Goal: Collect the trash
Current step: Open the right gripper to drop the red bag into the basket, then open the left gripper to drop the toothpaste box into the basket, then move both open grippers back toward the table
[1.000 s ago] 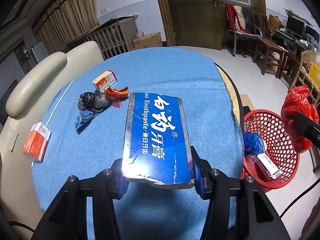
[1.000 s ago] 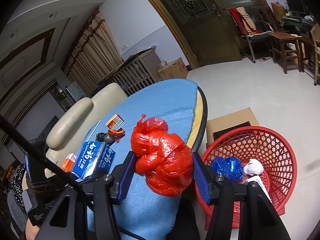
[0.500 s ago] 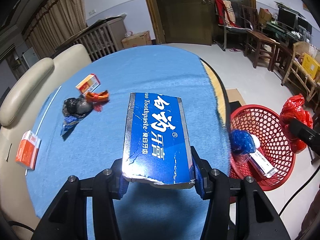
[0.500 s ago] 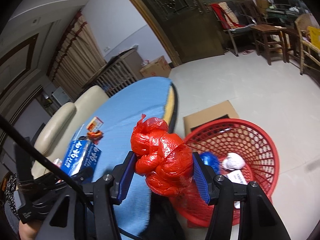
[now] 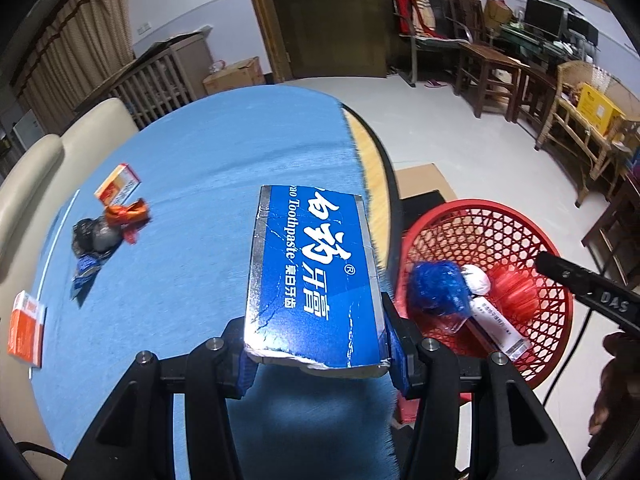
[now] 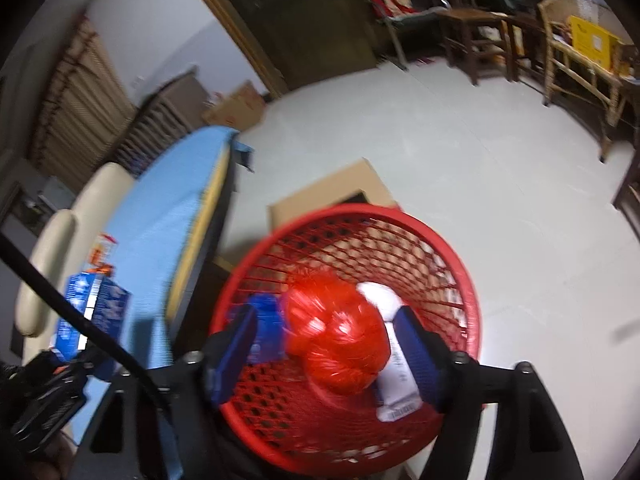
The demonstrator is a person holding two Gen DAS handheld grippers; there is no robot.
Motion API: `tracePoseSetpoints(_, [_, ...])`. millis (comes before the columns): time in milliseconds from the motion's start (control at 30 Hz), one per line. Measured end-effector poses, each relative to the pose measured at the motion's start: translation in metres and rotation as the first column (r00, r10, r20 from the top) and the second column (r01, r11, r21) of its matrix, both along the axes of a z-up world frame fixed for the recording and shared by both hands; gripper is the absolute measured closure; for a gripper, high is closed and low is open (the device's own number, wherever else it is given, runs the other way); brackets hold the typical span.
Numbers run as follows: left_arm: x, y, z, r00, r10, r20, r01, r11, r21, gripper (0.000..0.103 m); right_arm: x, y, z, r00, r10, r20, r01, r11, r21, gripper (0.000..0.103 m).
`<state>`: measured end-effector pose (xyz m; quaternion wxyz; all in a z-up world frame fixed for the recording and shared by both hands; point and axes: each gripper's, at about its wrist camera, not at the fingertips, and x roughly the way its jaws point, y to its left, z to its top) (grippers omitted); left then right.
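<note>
Living room with a round table under a blue cloth (image 5: 208, 152), red mesh basket (image 5: 532, 220) on the floor just off its edge. The toothpaste box (image 5: 316, 276) is pinched across its width in the left gripper (image 5: 318, 354), long axis pointing forward, basket off to its right. The right gripper (image 6: 326, 350) hangs spread wide over the basket, red bag (image 6: 338, 340) loose between the fingers and looking mid-drop, blurred.
</note>
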<state>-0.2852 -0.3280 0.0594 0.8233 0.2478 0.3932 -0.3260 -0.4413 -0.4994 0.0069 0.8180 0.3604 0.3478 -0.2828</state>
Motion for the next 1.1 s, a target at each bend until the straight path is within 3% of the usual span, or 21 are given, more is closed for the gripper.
tracePoseSetpoints(300, [-0.019, -0.035, -0.010, 0.994, -0.100, -0.045, 0.101, 0.995, 0.008, 0.049, -0.023, -0.019, 0.003, 0.997, -0.073, 0.038, 0.074, 0.997, -0.008, 0.026])
tracePoseSetpoints(500, [-0.044, -0.067, -0.017, 0.970, -0.210, -0.120, 0.210, 0.978, -0.014, 0.047, -0.048, -0.034, 0.014, 0.988, -0.136, 0.072, 0.138, 0.990, -0.021, 0.025])
tracePoseSetpoints(667, [-0.050, -0.082, -0.028, 0.944, -0.254, -0.212, 0.257, 0.966, -0.016, 0.031, -0.064, -0.040, 0.024, 0.981, -0.174, 0.089, 0.178, 0.984, -0.032, 0.025])
tracePoseSetpoints(933, [-0.011, -0.039, -0.017, 0.958, -0.148, -0.245, 0.133, 0.988, -0.079, 0.030, -0.052, -0.028, 0.032, 0.985, -0.144, 0.098, 0.148, 0.988, -0.042, 0.026])
tracePoseSetpoints(1100, [0.020, 0.011, -0.014, 0.973, -0.037, -0.228, 0.015, 0.995, -0.096, 0.030, -0.015, 0.002, 0.034, 0.996, -0.033, 0.082, 0.037, 0.998, -0.046, 0.026])
